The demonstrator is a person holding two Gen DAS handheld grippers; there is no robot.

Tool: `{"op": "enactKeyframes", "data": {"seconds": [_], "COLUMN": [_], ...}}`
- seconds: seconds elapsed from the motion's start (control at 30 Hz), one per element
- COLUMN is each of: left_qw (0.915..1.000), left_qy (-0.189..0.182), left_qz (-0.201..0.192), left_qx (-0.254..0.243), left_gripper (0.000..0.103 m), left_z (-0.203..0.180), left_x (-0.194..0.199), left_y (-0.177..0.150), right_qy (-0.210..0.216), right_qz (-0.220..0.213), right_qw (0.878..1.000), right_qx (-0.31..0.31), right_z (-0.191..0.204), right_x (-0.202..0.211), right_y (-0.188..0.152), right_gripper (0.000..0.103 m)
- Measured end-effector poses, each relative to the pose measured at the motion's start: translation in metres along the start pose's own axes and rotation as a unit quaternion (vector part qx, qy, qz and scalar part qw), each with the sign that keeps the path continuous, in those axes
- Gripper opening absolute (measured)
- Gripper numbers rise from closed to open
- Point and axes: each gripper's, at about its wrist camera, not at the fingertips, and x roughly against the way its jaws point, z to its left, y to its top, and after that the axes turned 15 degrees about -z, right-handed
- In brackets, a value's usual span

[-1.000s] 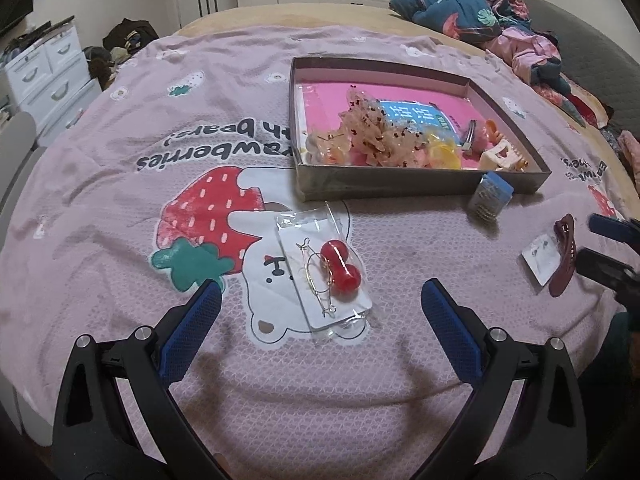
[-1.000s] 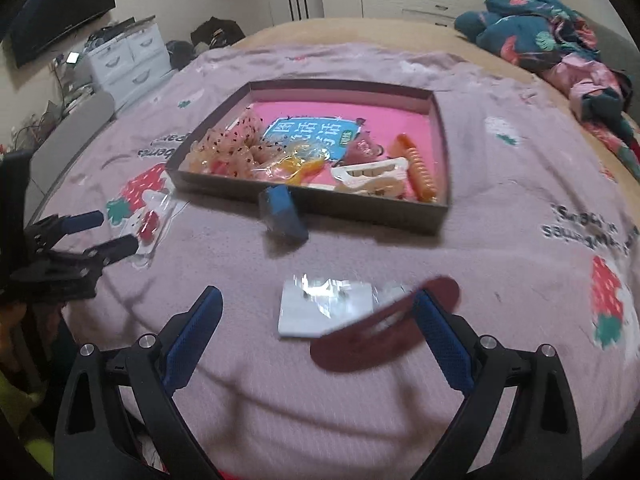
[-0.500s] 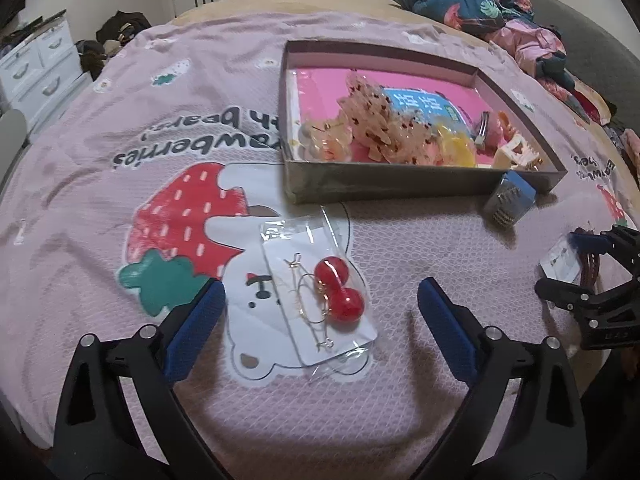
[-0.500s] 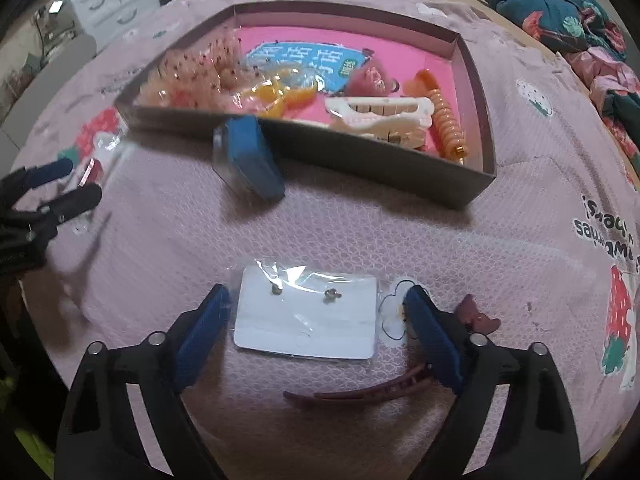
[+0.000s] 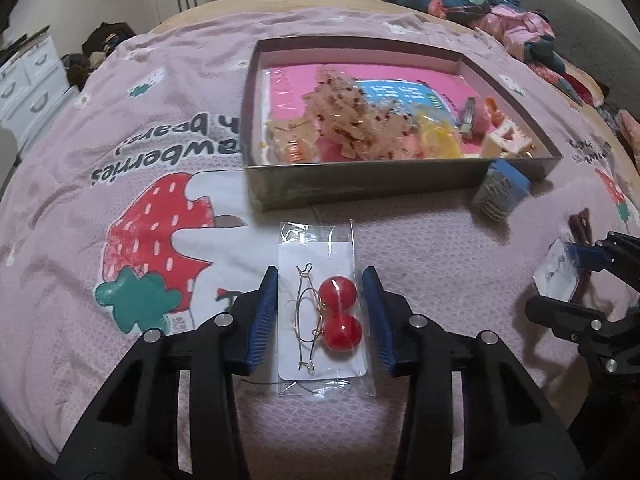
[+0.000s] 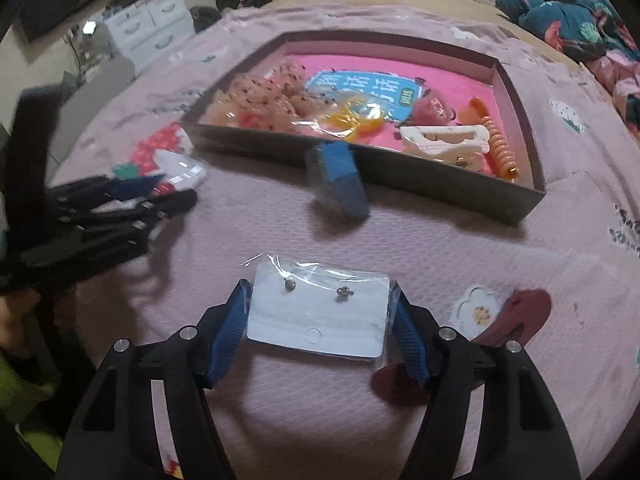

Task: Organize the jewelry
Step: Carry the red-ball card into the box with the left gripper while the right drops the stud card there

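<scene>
Cherry earring card (image 5: 322,316) is lying flat in its clear sleeve on the pink bedspread (image 5: 120,160), just in front of the tray (image 5: 360,184). Left gripper (image 5: 323,318) is straddling it, jaws closing, blue pads just beside the sleeve's long edges, not yet visibly pressing.

Stud earring card (image 6: 320,310) is lying likewise nearer the bed edge, well short of the tray (image 6: 440,184). Right gripper (image 6: 320,320) is closing around its short ends, pads at or just touching the plastic; I cannot tell whether they are biting.

Risks, as judged:
- Both cards are thin and flat on soft cloth. Pads closing edge-on may be buckling the card or sliding over the slick sleeve, so nothing lifts.
- Fingertips sinking into the bedspread could be pinching fabric along with the sleeve.
- Red beads are sitting proud near the left gripper's right-hand pad; an off-centre squeeze could be pushing the wire hoops askew.
- Dark red hair clip (image 6: 516,316) is lying beside and partly under the right gripper's finger; it may be getting dragged.
- Blue box (image 6: 340,180) is leaning at the tray wall, in the likely path.
</scene>
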Motion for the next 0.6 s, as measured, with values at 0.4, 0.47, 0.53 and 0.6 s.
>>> {"op": "enactKeyframes", "data": {"seconds": [0.4,0.47,0.53,0.6], "left_qw": [0.9984,0.9980,0.9977,0.9973], "left_qy": [-0.047,-0.050,-0.054,-0.057], "left_qz": [-0.020,-0.027,-0.032,-0.038], "left_qx": [-0.023,-0.025,-0.027,-0.027], "left_gripper": [0.033,0.033,0.033,0.033], "left_z": [-0.033,-0.037,-0.040,-0.043], "left_x": [0.038,0.045,0.051,0.058], "left_y": [0.005,0.010,0.013,0.017], "right_qy": [-0.019,-0.026,-0.033,-0.040], "right_qz": [-0.069,-0.079,-0.088,-0.097], "right_qw": [0.997,0.996,0.995,0.994], "right_qx": [-0.037,-0.040,-0.043,-0.044], "right_z": [-0.014,-0.018,-0.021,-0.022], "right_x": [0.061,0.071,0.081,0.090], "right_y": [0.008,0.008,0.008,0.009], "right_gripper": [0.066,0.066,0.066,0.066]}}
